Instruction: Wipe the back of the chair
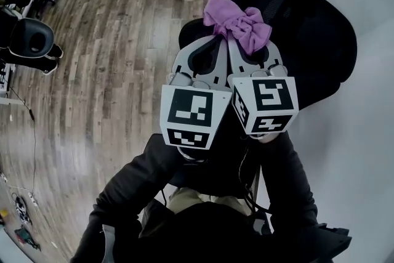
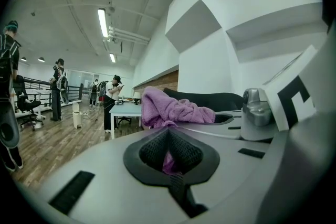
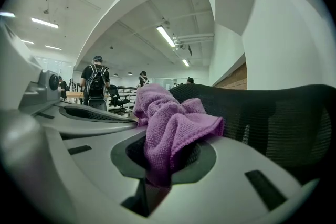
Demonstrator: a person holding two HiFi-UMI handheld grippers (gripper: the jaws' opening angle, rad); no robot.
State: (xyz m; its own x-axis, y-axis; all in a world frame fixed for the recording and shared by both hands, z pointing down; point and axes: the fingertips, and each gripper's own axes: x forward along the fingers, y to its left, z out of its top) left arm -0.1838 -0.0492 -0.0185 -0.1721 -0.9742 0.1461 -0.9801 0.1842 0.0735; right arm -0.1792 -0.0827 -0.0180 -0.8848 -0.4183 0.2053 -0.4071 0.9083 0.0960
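I held the left gripper (image 1: 213, 40) and the right gripper (image 1: 239, 41) side by side. Both were pressed together on one purple cloth (image 1: 237, 23). The right gripper pinched a thick fold. The left gripper pinched only a thin edge of it. The rest of the cloth was bunched at 12 o'clock from the tips, at the top edge of the chair back (image 1: 311, 28).

Handling, as I judged it:
- The cloth was soft, light and limp. It would crumple rather than push, so it should be pressed flat with the gripper faces.
- The left gripper's thin hold could slip out under drag. A deeper bite near the right gripper's fold would be safer.
- The chair back was black mesh in a stiff frame. The mesh would give under pressure and might snag the pile.

Surroundings:
- A white wall (image 1: 363, 132) stood close at 3 o'clock and limited sweep on that side.
- Wooden floor (image 1: 111, 40) lay open at 9 o'clock.
- A second chair (image 1: 31, 40) stood well apart at 10 o'clock.
- A white bench (image 2: 126, 109) and several people (image 2: 58, 89) were far off, clear of the work.
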